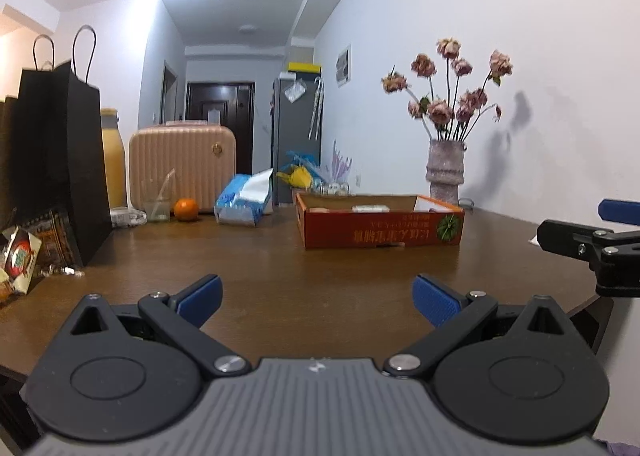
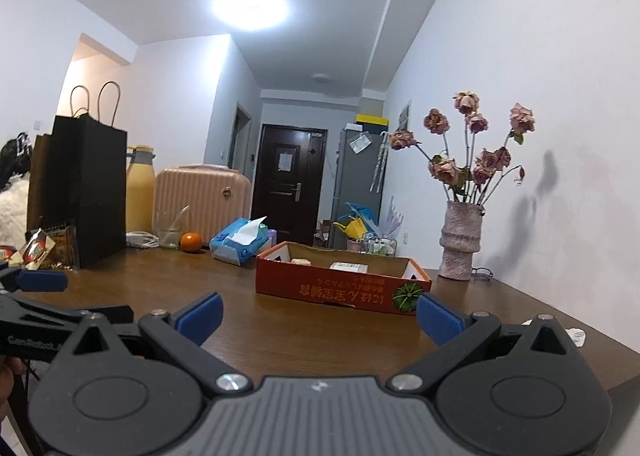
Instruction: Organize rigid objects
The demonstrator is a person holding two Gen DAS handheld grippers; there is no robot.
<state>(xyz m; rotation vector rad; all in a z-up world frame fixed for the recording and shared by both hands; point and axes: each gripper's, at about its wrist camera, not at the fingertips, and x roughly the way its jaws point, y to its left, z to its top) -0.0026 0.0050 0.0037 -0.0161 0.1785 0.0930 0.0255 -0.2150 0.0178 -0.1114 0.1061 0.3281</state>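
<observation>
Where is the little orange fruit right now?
The orange sits at the far left of the table in both views, between the clear glass and the blue tissue pack.

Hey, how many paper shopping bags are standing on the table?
2, both at the table's left end: a black bag in front and a brown bag just behind it. More could be hidden behind them.

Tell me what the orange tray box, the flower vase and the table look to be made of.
Orange tray box: printed cardboard, matte; brown raw inner walls show above the rim. Flower vase: probably ceramic or stone-like, with a rough, speckled pinkish surface and no shine. Table: wood or wood veneer, dark brown with a semi-gloss sheen; which one cannot be told.
</observation>
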